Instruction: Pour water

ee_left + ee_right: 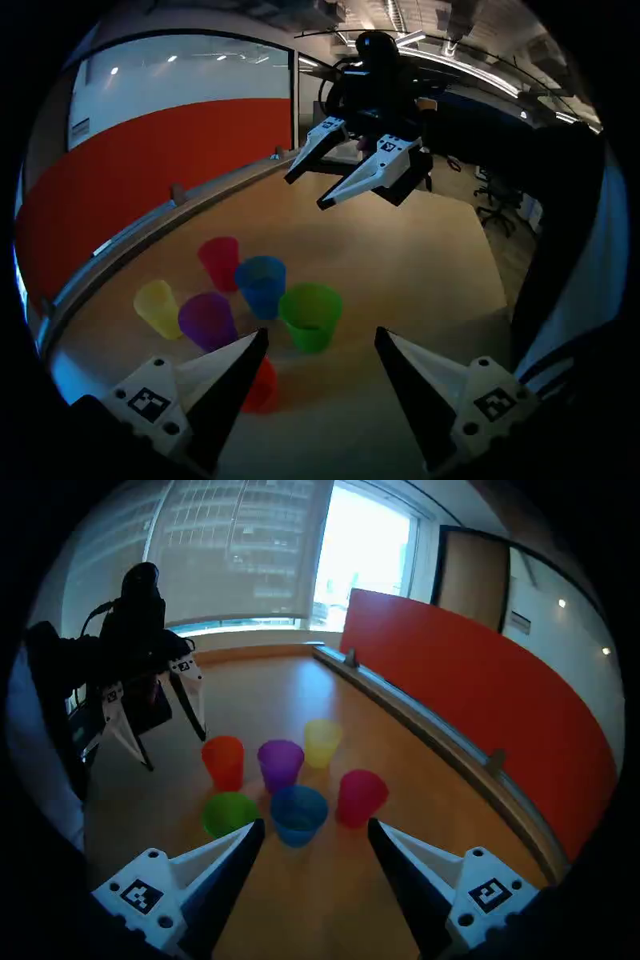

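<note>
Six translucent coloured cups (280, 764) are clustered on the table (312, 916), near the edge bordered by the red partition (480, 704). The left gripper (320, 330) and right gripper (314, 822) are held nearby, jaws released, nothing grasped. The cups are judged light, thin-walled and easily crushed, so a gentle hold across the side wall is advised. Whether any cup holds water cannot be made out. The orange cup (266, 386) is partly hidden behind a finger.

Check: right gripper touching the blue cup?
Apart. In the left gripper view the right gripper hovers well beyond the blue cup, bare table between them.
</note>
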`<state>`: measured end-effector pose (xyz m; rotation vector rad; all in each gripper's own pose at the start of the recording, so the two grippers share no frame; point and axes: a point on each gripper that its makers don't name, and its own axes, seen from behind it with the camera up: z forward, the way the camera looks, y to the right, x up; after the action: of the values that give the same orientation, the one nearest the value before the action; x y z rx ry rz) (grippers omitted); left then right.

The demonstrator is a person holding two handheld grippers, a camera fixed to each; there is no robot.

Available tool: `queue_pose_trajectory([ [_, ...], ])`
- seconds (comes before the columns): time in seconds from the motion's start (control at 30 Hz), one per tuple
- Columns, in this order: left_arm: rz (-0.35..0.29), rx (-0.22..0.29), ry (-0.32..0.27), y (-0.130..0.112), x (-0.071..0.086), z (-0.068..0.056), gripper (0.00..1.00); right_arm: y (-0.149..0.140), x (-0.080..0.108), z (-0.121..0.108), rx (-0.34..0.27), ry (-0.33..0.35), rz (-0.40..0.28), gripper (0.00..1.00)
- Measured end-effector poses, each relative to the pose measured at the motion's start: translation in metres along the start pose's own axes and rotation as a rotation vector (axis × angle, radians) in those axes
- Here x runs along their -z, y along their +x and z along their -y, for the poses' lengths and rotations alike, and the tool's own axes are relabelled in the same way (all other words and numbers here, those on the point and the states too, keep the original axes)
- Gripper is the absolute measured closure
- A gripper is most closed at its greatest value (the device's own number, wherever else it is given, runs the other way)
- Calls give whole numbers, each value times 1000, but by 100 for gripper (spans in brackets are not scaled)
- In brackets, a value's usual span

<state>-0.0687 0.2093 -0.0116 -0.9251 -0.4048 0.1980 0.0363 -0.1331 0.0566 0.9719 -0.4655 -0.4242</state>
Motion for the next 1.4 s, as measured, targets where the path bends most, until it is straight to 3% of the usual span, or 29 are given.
queue_pose_trajectory([
  [0.37,23,-4,-4,-9,-20,0,0,-6,-7,-4,-6,6,7,0],
  [1.4,88,-34,18,-17,-82,15,0,-20,-21,-14,-16,13,19,0],
])
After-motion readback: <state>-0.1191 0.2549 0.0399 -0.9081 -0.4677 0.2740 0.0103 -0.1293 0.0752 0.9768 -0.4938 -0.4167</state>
